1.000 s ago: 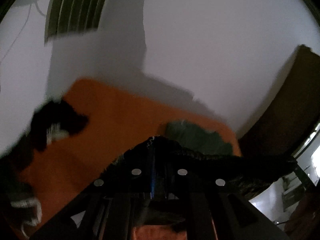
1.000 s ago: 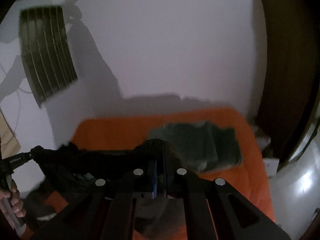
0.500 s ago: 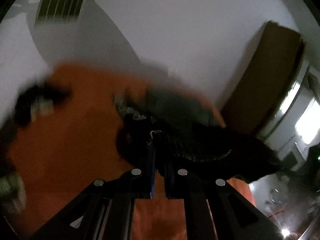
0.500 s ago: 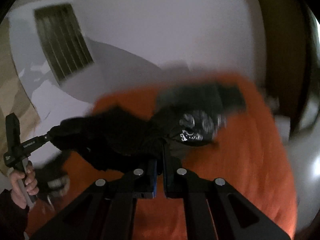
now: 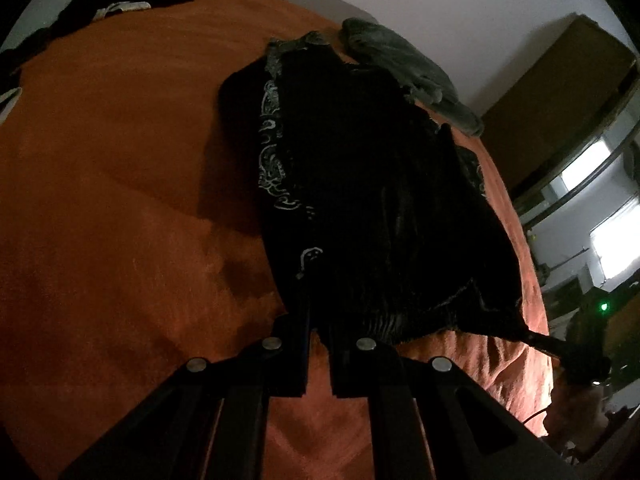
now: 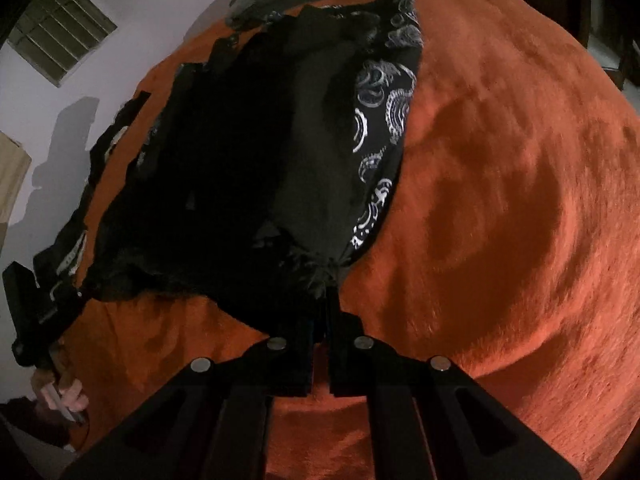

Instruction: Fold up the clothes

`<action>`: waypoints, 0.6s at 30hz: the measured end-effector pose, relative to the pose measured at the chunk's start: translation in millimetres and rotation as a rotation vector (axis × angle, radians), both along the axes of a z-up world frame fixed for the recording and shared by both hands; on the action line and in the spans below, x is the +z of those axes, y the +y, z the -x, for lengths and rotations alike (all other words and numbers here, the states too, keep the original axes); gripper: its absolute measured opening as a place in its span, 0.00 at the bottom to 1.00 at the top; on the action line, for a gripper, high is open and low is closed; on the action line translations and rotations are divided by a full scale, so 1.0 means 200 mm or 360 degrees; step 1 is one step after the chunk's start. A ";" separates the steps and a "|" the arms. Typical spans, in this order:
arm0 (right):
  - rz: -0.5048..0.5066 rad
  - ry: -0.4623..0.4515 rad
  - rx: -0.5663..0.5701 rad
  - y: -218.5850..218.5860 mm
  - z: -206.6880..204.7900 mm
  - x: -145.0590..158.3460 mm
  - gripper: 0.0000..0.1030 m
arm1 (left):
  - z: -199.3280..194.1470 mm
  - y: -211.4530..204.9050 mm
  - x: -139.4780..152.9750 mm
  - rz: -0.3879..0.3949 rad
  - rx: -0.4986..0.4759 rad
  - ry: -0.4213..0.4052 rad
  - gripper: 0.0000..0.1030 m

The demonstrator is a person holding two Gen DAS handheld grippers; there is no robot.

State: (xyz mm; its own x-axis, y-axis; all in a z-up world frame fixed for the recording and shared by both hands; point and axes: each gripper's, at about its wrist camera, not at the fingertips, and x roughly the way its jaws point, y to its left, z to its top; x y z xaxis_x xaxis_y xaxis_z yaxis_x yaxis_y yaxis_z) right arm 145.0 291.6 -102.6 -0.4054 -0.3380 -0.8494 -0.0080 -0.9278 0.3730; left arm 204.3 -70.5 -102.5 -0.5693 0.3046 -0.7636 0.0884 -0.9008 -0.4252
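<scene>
Both tools, left tool [image 5: 318, 312] and right tool [image 6: 326, 300], pinched near corners of the limp black garment [image 5: 360, 168] on the bed [image 5: 100, 160]; soft, light, grip hems.

Orange fuzzy bed cover [image 5: 120, 160] fills most of both views, rumpled near the front edge. White wall [image 5: 460, 12] behind it, with a louvred vent [image 6: 60, 48] high up in the right-wrist view. Brown wardrobe-like panel [image 5: 560, 92] and bright windows [image 5: 612, 248] to the right, left-wrist view.
</scene>
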 end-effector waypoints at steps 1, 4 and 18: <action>-0.0016 0.0011 0.0020 0.00 0.01 -0.01 0.04 | 0.01 0.01 -0.01 0.0031 -0.0004 0.0001 0.08; -0.0041 0.0031 0.0056 -0.03 0.02 -0.03 0.06 | 0.06 0.00 -0.04 0.0058 0.0015 -0.0007 0.08; -0.0032 -0.0009 0.0138 0.07 -0.13 -0.03 0.19 | 0.03 0.04 -0.07 0.0089 -0.0096 -0.0307 0.26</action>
